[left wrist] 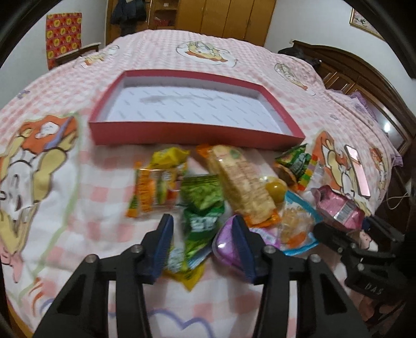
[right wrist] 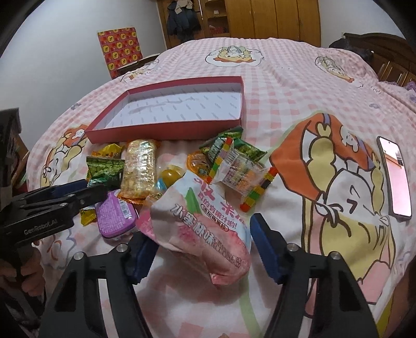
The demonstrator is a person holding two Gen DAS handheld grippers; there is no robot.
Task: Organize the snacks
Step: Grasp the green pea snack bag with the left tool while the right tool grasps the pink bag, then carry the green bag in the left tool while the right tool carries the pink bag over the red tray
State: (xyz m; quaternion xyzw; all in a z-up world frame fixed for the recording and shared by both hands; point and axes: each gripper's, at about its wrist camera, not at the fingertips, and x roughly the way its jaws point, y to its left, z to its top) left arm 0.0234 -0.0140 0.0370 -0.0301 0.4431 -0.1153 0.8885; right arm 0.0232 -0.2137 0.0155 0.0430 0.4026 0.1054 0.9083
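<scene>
An empty red box (left wrist: pixel 192 131) (right wrist: pixel 166 128) lies on the bed. A heap of snacks lies in front of it: a long cracker pack (left wrist: pixel 241 182) (right wrist: pixel 139 166), green packets (left wrist: pixel 201 205), an orange packet (left wrist: pixel 153 191) and a purple tin (left wrist: pixel 226 243) (right wrist: pixel 114 214). My left gripper (left wrist: pixel 202 223) is open over the green packets, its right finger beside the purple tin. My right gripper (right wrist: pixel 200 234) is open around a pink and white bag (right wrist: pixel 200 223), its fingers on either side of it.
A phone (right wrist: pixel 395 176) (left wrist: pixel 357 169) lies on the bed to the right of the snacks. A colourful block-pattern packet (right wrist: pixel 239 166) lies beyond the pink bag. A wooden headboard (left wrist: pixel 369 78) stands at the right and wardrobes (left wrist: pixel 223 18) at the back.
</scene>
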